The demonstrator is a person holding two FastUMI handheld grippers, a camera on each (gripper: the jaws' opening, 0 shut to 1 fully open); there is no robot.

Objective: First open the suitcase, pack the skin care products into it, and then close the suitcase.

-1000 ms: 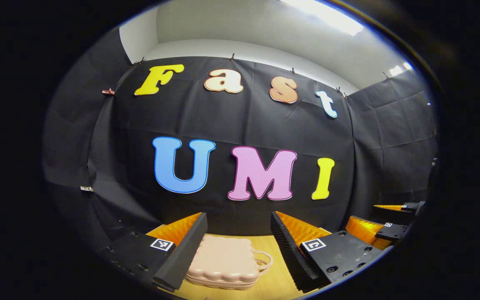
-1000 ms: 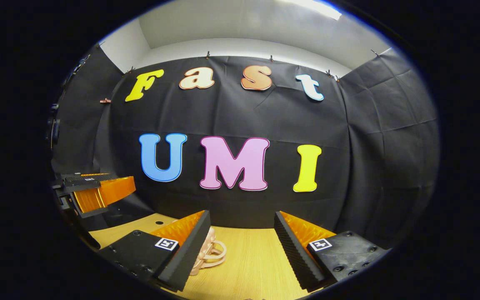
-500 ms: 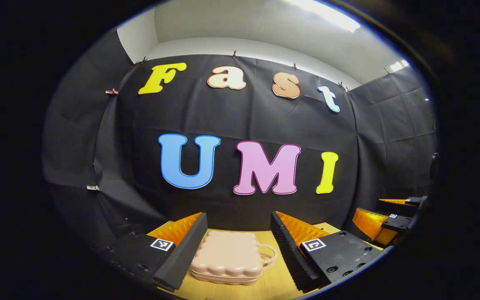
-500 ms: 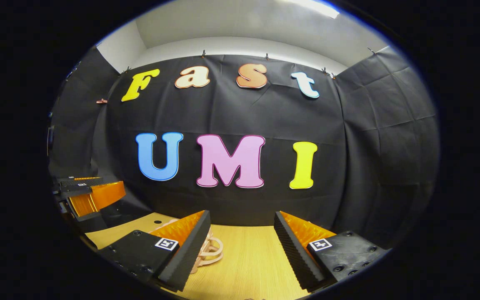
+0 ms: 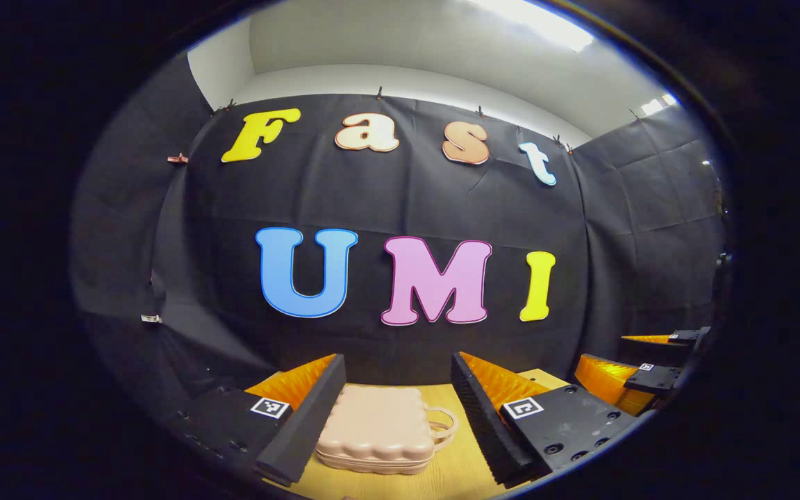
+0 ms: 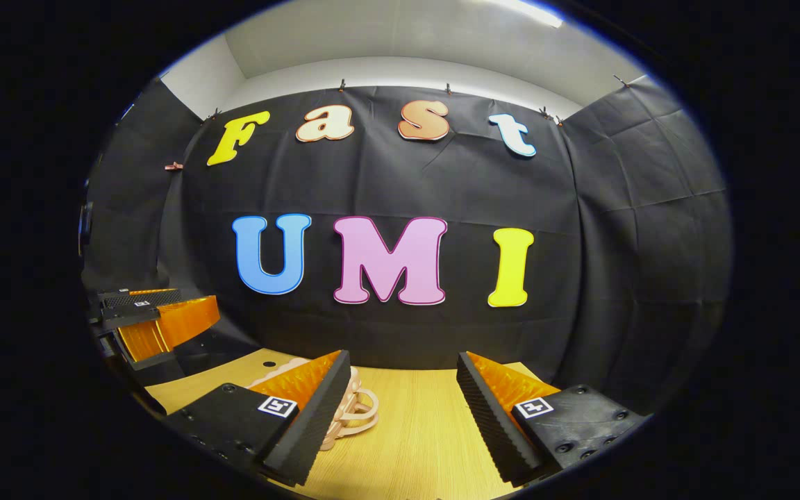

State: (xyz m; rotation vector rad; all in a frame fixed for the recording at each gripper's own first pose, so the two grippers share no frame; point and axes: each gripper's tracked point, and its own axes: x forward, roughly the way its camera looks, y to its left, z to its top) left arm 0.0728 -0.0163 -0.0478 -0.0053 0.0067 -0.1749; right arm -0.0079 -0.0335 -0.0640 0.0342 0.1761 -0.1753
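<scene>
On table, shut suitcase btwn left gripper's released jaws; right gripper released.

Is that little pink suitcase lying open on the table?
No, in the left gripper view the suitcase lies flat on the wooden table with its two shells closed together.

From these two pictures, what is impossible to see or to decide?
- Left gripper view: the suitcase lies closed, so its inside is hidden; the left gripper finger covers its left edge.
- Right gripper view: the right gripper finger hides most of the suitcase; only its handle side shows.
- Both views: the near table is cut off by the lower edge.
</scene>
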